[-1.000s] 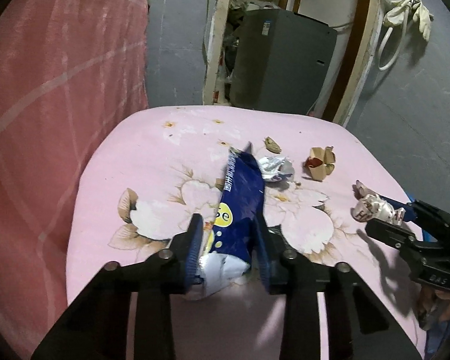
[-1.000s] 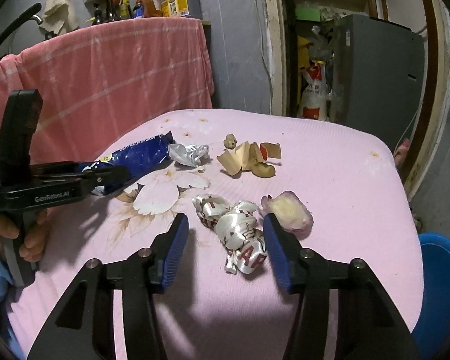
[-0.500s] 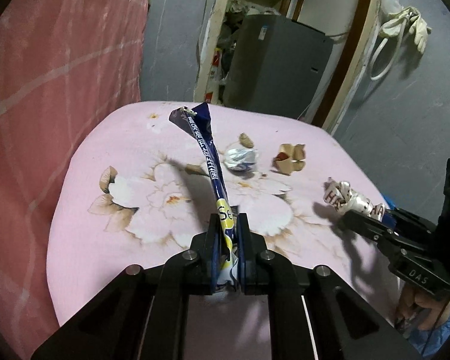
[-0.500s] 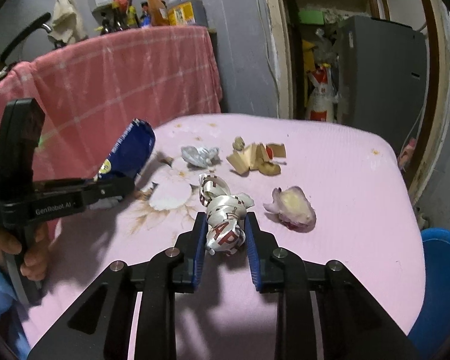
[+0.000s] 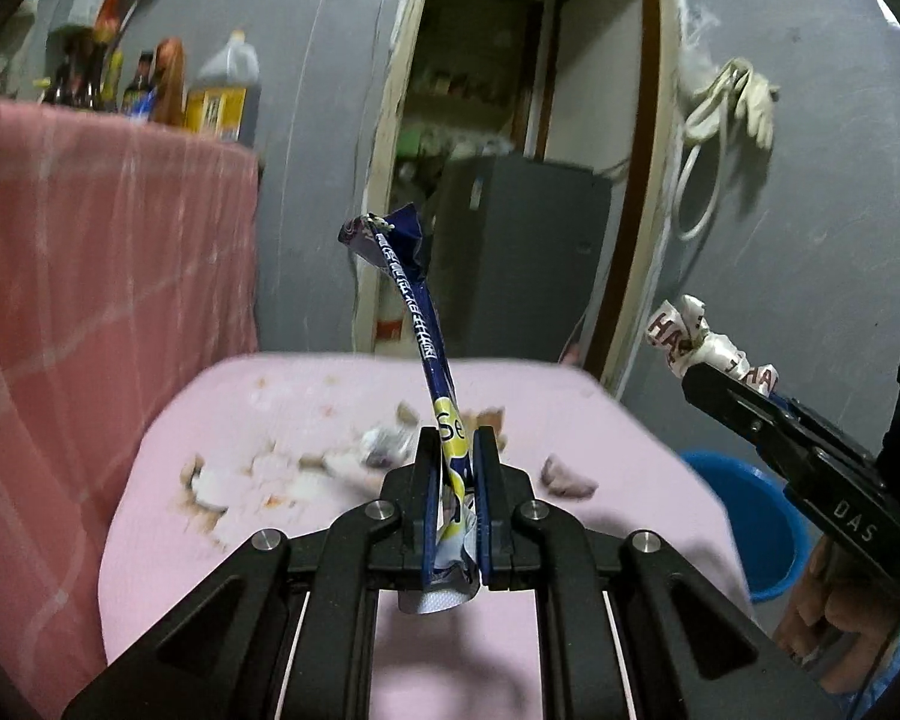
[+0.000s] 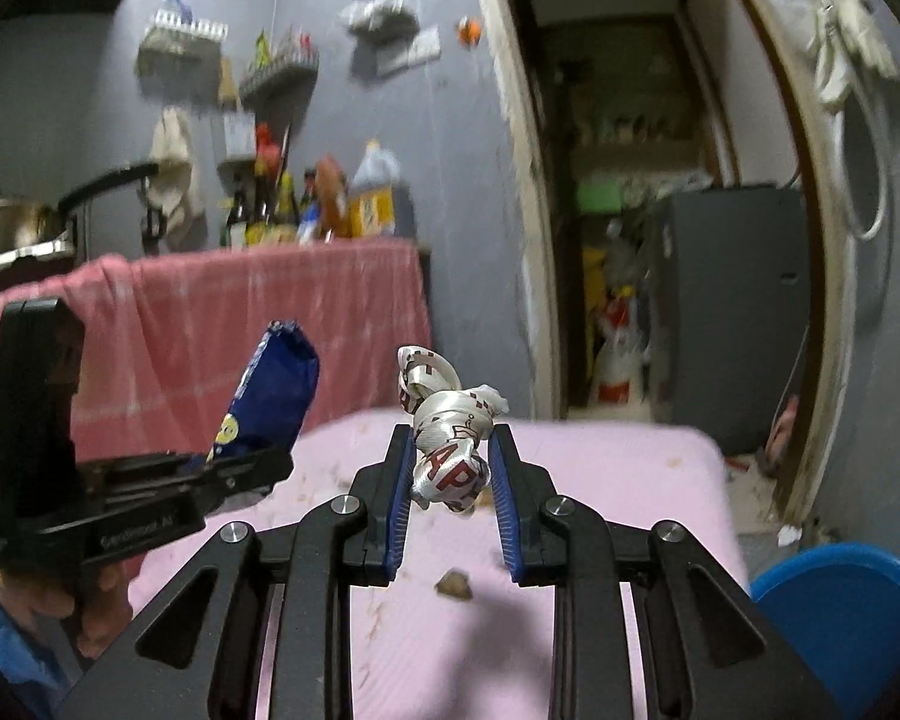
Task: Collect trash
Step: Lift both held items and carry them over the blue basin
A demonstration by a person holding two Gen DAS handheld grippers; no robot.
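My left gripper is shut on a blue snack wrapper and holds it upright, well above the pink floral table. The wrapper also shows in the right wrist view. My right gripper is shut on a crumpled white ribbon with red letters, lifted off the table; the ribbon also shows in the left wrist view. Crumpled foil and paper scraps and a pale peel lie on the table.
A blue bucket stands on the floor right of the table; it also shows in the right wrist view. A pink checked cloth hangs at the left. A grey cabinet stands behind in the doorway.
Both grippers closed on their items and lifted them off the table: the left on the blue wrapper, the right on the ribbon. Both views tilted upward.
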